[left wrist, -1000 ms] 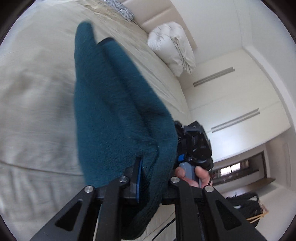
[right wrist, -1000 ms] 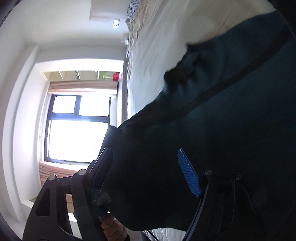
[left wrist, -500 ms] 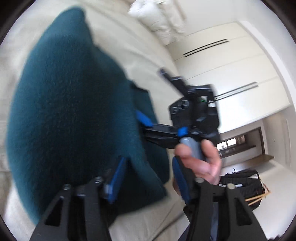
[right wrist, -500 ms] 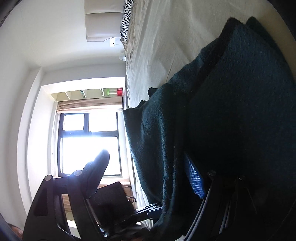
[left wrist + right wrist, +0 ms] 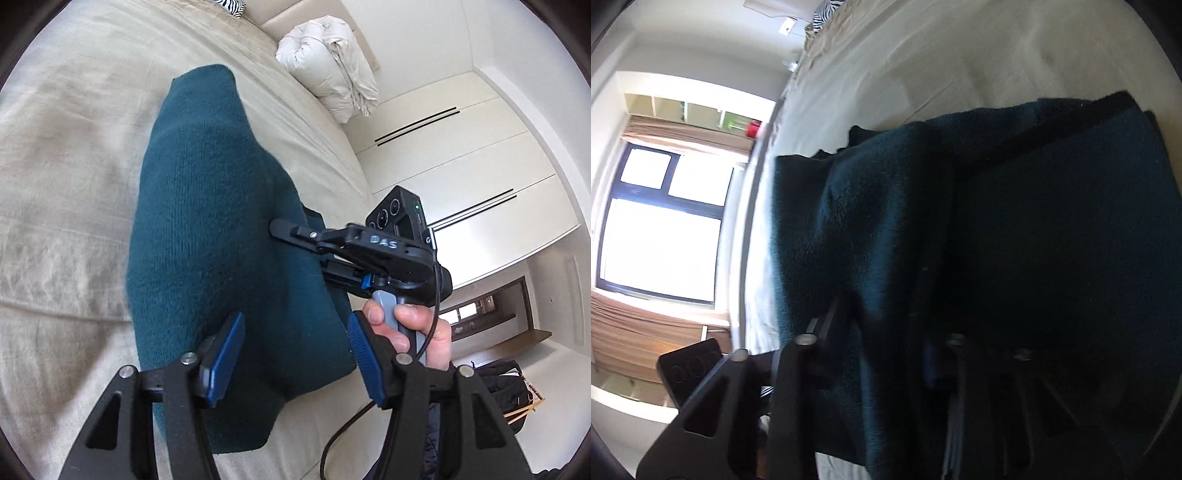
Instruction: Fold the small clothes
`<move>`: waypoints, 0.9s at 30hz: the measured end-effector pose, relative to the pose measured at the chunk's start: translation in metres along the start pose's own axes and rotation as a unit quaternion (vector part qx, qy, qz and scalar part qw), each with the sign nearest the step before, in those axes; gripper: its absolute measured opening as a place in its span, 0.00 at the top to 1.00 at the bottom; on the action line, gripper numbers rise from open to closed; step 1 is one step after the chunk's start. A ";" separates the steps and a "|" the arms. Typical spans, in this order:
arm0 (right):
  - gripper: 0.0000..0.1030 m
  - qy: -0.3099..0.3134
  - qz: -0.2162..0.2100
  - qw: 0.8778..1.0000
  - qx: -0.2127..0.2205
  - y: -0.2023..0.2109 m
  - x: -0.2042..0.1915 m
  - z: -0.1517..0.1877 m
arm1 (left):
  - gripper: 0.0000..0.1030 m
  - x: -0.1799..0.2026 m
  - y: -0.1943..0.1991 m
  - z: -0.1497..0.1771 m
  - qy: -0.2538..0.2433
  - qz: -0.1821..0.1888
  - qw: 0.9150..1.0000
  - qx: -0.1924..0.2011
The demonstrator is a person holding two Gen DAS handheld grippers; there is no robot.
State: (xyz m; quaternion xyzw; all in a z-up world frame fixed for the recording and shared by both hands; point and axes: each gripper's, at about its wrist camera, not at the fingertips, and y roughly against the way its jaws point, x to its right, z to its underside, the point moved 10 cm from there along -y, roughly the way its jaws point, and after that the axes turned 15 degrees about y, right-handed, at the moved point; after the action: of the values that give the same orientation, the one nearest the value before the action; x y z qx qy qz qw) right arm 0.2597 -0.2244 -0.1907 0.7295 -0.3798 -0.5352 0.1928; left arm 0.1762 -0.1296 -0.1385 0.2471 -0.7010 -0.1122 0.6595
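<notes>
A teal knit garment (image 5: 207, 221) lies folded lengthwise on the beige bed (image 5: 74, 147). My left gripper (image 5: 293, 354) hovers open over its near end, and the blue pads (image 5: 221, 358) stand apart without pressing the cloth. A hand (image 5: 406, 325) holds my right gripper (image 5: 295, 243) at the garment's right edge. In the right wrist view the garment (image 5: 1034, 240) fills the frame. There the right gripper (image 5: 882, 332) has its jaws closing, with a thick fold of the teal cloth pinched between them.
A rolled white duvet (image 5: 328, 74) and a zebra-print pillow (image 5: 229, 5) lie at the bed's far end. White wardrobe doors (image 5: 461, 166) stand to the right, with a black bag (image 5: 506, 387) on the floor. A bright window (image 5: 661, 236) lies beyond the bed's edge.
My left gripper has let go of the garment and opened, and the cloth now lies on the bed. My right gripper has narrowed from wide open onto a fold at the garment's edge.
</notes>
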 end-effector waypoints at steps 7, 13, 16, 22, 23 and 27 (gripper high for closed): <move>0.87 0.050 0.082 0.995 0.025 0.044 0.006 -0.002 | 0.41 0.014 -0.011 -0.002 -0.007 0.002 1.000 -0.003; 0.88 0.049 0.105 0.992 0.050 0.097 0.033 0.001 | 0.41 0.036 -0.030 0.002 -0.045 -0.006 0.999 -0.010; 0.88 0.027 0.113 0.992 0.054 0.105 0.055 0.006 | 0.41 0.037 -0.045 0.005 -0.060 -0.019 0.998 -0.016; 0.88 -0.012 0.100 0.993 0.061 0.097 0.085 0.028 | 0.41 0.025 -0.071 0.009 -0.083 -0.063 0.994 -0.022; 0.88 -0.018 0.089 0.994 0.065 0.097 0.087 0.029 | 0.41 0.023 -0.072 0.009 -0.086 -0.065 0.994 -0.022; 0.86 -0.025 0.075 0.995 0.062 0.103 0.093 0.040 | 0.43 0.021 -0.070 0.009 -0.082 -0.064 0.994 -0.025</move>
State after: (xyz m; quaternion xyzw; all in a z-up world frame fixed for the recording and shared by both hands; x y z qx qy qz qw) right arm 0.1994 -0.3555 -0.1929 0.6958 -0.4705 -0.5129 0.1772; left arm 0.1814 -0.2008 -0.1547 0.2644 -0.7326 -0.1915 0.5973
